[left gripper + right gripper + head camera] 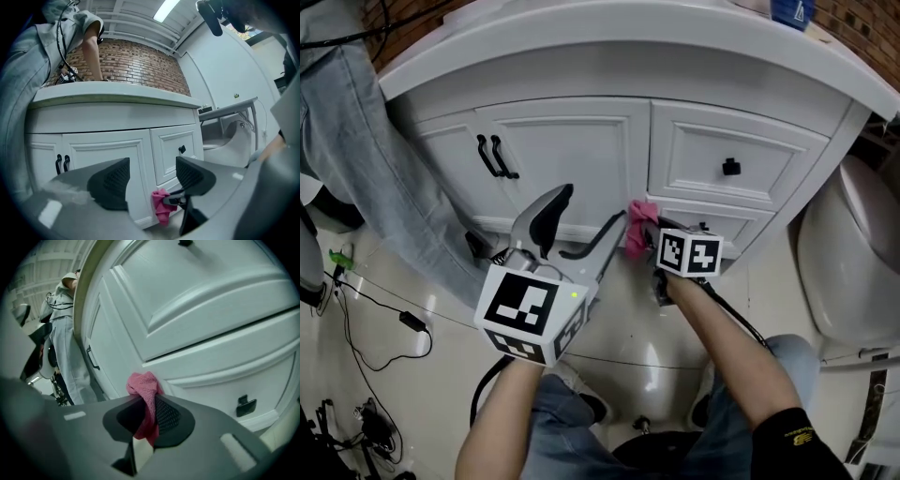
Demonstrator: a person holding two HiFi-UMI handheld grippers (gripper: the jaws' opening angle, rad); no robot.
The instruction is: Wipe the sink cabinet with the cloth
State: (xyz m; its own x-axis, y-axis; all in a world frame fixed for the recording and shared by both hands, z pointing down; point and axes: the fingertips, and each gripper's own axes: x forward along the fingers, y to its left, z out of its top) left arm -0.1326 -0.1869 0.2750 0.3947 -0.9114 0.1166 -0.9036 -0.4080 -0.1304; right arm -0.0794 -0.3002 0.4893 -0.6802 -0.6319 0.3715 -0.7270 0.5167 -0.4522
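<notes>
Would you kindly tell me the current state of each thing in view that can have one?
left gripper: open, nothing between its jaws.
right gripper: shut on the pink cloth.
pink cloth: bunched, held at the sink cabinet front beside the lower drawer.
cabinet doors: closed.
upper drawer: closed.
lower drawer: closed.

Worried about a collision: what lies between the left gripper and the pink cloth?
Nothing: bare air from left gripper to cloth, cabinet behind, seen in the left gripper view.
</notes>
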